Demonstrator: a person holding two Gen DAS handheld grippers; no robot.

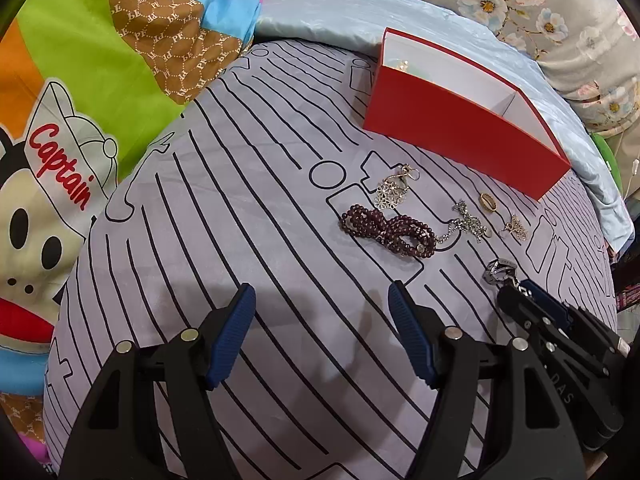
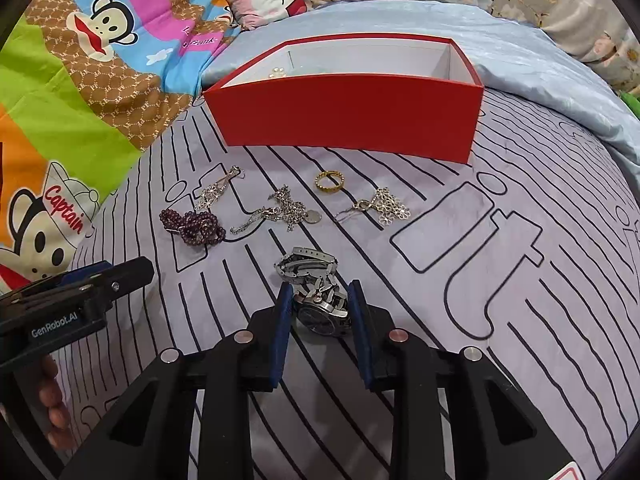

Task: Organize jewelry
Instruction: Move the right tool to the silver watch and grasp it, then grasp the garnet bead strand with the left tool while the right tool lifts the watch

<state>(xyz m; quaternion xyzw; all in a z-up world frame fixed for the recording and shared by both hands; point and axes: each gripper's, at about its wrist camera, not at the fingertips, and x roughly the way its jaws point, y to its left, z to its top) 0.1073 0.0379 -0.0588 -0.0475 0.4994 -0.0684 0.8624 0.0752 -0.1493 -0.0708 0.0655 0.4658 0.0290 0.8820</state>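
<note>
- While the right tool [image 2: 320,300] brackets the metal watch [image 2: 316,300] on the bed's striped sheet [image 2: 520,320], its blue pads sit close on either side of the case, narrowed to the watch's width; whether they already press on it I cannot tell.
- Step in hand, as I judge it: picking up the watch to carry it to the red box [image 2: 348,116].
- That box stands open beyond the jewelry, near the blue quilt [image 2: 520,48]; a small pearly piece [image 2: 278,73] already lies in its left end.
- Waiting on the sheet between watch and box: a gold ring [image 2: 330,181], a silver chain with a round tag [image 2: 288,210], two flower-pattern pieces [image 2: 390,205], and a dark red bead bracelet [image 2: 196,226].
- The left tool [image 1: 320,300] hovers with its jaws wide and holding nothing, short of the bead bracelet [image 1: 388,232].
- Next move, I think: close firmly on the case, since the loose band [image 2: 308,262] trails forward and may swing, then lift clear of the chain and go over the near wall of the box.
- Risk: metal may slip between the pads if gripped off centre.
</note>
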